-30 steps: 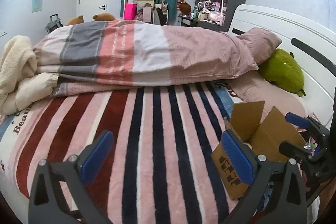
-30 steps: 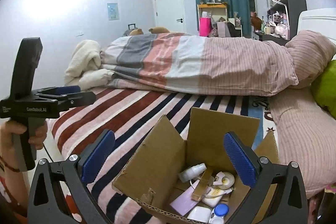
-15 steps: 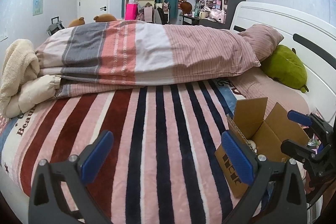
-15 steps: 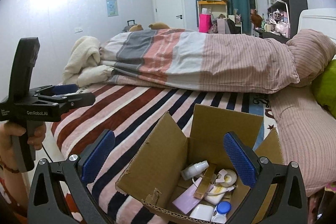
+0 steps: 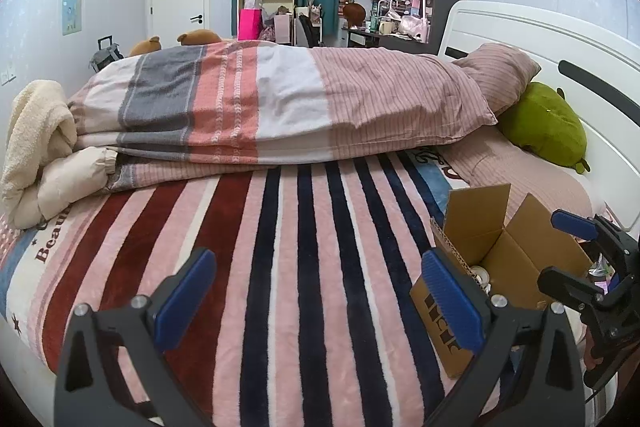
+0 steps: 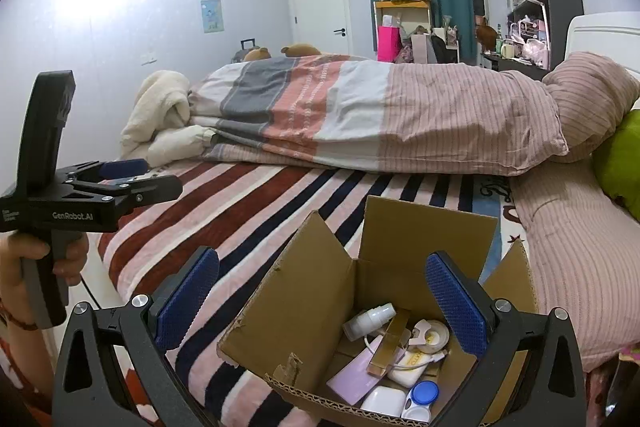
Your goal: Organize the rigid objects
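Note:
An open cardboard box [image 6: 304, 311] sits on the striped bed near its front right; it also shows in the left wrist view [image 5: 500, 259]. Inside lie a white spray bottle [image 6: 370, 317], a gold stick [image 6: 388, 347], a tape roll [image 6: 432, 335], a lilac case [image 6: 354, 377], a white case [image 6: 382, 401] and a blue-capped item [image 6: 424, 393]. My right gripper [image 6: 320, 303] is open and empty, hovering over the box. My left gripper [image 5: 316, 299] is open and empty above the striped blanket [image 5: 280, 247], left of the box.
A folded quilt [image 5: 280, 107] lies across the bed's far side, with a cream blanket [image 5: 36, 151] at the left. A green plush [image 5: 544, 127] and a pink pillow [image 5: 500, 75] rest by the white headboard [image 5: 540, 39]. The left gripper is seen in the right wrist view [image 6: 128, 179].
Both views have shifted slightly: the box sits a bit lower and further right in the left wrist view. Both grippers stay open and empty.

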Tool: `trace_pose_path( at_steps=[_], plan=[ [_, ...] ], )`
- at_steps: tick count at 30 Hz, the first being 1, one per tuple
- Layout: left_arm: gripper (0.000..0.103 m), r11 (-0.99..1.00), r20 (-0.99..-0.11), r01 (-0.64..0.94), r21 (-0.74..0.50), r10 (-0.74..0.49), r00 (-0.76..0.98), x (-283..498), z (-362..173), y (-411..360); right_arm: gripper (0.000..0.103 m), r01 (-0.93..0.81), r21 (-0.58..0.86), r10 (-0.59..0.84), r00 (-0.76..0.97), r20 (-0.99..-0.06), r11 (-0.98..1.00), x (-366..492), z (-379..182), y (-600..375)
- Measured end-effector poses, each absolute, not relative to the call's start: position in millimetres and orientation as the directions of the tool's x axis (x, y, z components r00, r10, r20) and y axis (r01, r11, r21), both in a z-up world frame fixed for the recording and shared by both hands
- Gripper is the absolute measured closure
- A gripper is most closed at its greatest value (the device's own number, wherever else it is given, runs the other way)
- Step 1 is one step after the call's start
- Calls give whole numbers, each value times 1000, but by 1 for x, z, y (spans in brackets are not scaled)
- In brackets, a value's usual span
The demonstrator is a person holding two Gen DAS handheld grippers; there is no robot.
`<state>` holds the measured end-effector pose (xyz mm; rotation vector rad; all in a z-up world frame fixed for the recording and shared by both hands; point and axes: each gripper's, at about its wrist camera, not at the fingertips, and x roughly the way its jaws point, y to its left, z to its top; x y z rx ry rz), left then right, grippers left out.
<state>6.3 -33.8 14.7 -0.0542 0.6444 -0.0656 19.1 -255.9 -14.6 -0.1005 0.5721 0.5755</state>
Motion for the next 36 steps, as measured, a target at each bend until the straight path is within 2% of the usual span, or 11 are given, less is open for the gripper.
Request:
trace_pose_path(
  at_steps=[36],
  plan=[
    [1,997,-597,51,-65,-80,799,9,17,-32,0,-522,86,480,691,-541,848,15,-14,-256]
  ],
)
